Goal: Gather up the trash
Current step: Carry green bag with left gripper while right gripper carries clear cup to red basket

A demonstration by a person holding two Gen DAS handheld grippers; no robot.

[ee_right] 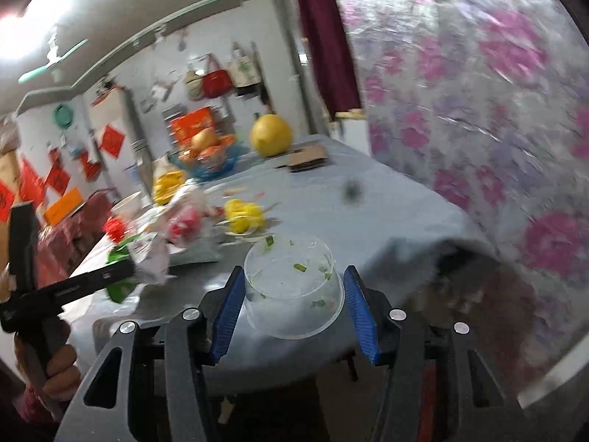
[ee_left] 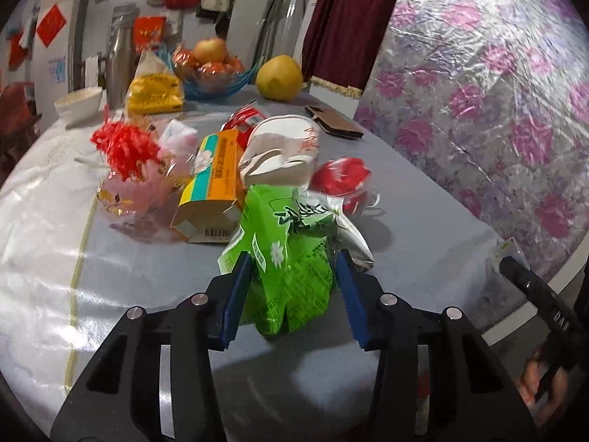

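My left gripper (ee_left: 292, 258) is shut on a crumpled green snack wrapper (ee_left: 287, 258), its blue pads pressing both sides, just above the grey tablecloth (ee_left: 147, 272). Behind it lies a trash pile: an orange carton (ee_left: 210, 184), a white paper cup (ee_left: 279, 154), red plastic (ee_left: 340, 176) and a pink wrapper with red ribbon (ee_left: 125, 169). My right gripper (ee_right: 292, 276) is shut on a clear plastic tub (ee_right: 292, 287) with green scraps inside, held at the table's near edge. The left gripper (ee_right: 110, 276) with the wrapper shows at the left of the right wrist view.
A yellow pomelo (ee_left: 279, 77), a blue fruit bowl (ee_left: 210, 73), a yellow bag (ee_left: 154, 92), a white bowl (ee_left: 79, 103), a steel flask (ee_left: 119, 62) and cardboard (ee_left: 335, 119) stand at the table's far end. A floral plastic sheet (ee_left: 478, 110) hangs at the right. Yellow trash (ee_right: 244, 215) lies mid-table.
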